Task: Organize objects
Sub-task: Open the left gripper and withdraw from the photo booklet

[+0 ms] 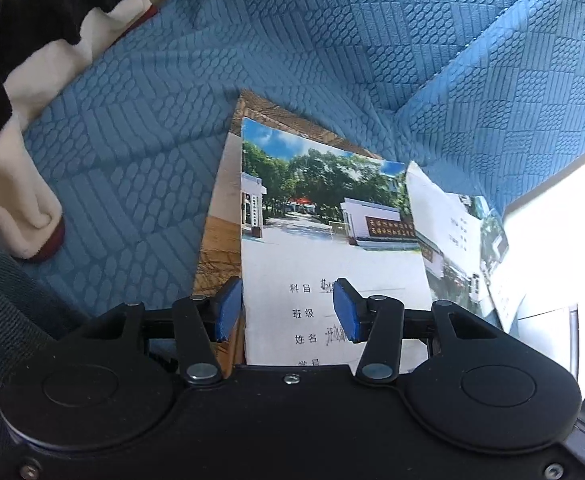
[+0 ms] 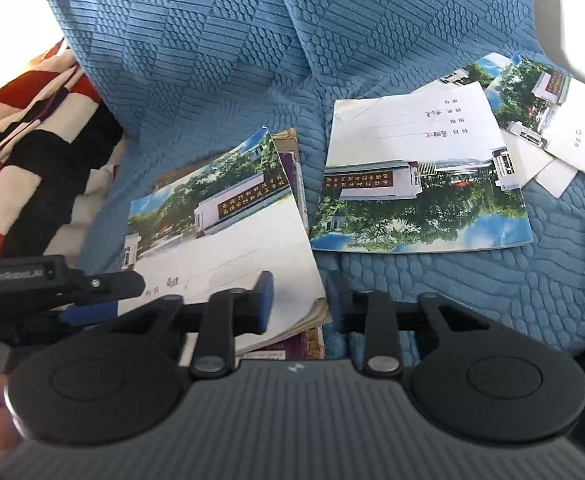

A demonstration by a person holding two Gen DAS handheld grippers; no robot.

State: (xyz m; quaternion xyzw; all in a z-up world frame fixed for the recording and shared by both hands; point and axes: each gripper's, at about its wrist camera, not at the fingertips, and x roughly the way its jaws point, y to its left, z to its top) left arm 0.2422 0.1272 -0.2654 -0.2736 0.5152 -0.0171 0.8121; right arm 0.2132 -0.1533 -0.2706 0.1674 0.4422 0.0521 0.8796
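Setting: a blue quilted sofa cover (image 2: 196,40) with a striped blanket (image 2: 24,152) at the left.
Progress: partly done, by the look of it. One exercise book (image 2: 220,240) tops a small stack over a purple-edged book (image 2: 292,160); a second exercise book (image 2: 420,184) lies apart to the right, and more booklets (image 2: 564,128) are scattered beyond it, not yet gathered.
Stack position: near edge of the seat, just in front of both grippers.
Orientation: the top book's long axis runs away from the left camera, its photo end far, its name lines near. The loose book lies the other way round.
Left gripper (image 1: 288,312): partly open over the top book's near left edge, pressing nothing.
Right gripper (image 2: 296,300): narrow gap straddling the stack's curled near corner; no pinch visible.
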